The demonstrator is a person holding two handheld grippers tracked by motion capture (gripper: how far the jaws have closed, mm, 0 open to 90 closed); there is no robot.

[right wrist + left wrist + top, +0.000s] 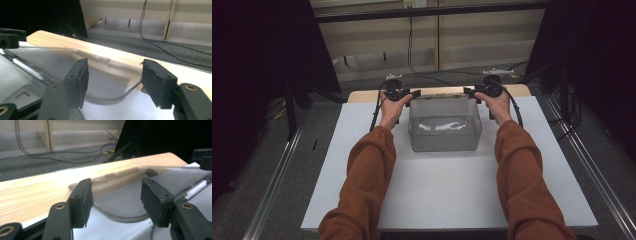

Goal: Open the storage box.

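Above, your left gripper [408,96] and right gripper [470,92] flank the far corners of the clear plastic box [445,131], which stands on the white board [362,165] near its far edge, just before the wooden tabletop [362,95]. Along each gripper's own jaws, a rounded corner of the box's open lid lies between the pads, which stand apart and do not press on it; both grippers are open.

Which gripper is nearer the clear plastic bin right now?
Neither clearly: the left gripper sits at the far left corner of the clear bin, and the right gripper at its far right corner, each with open jaws straddling the rim.
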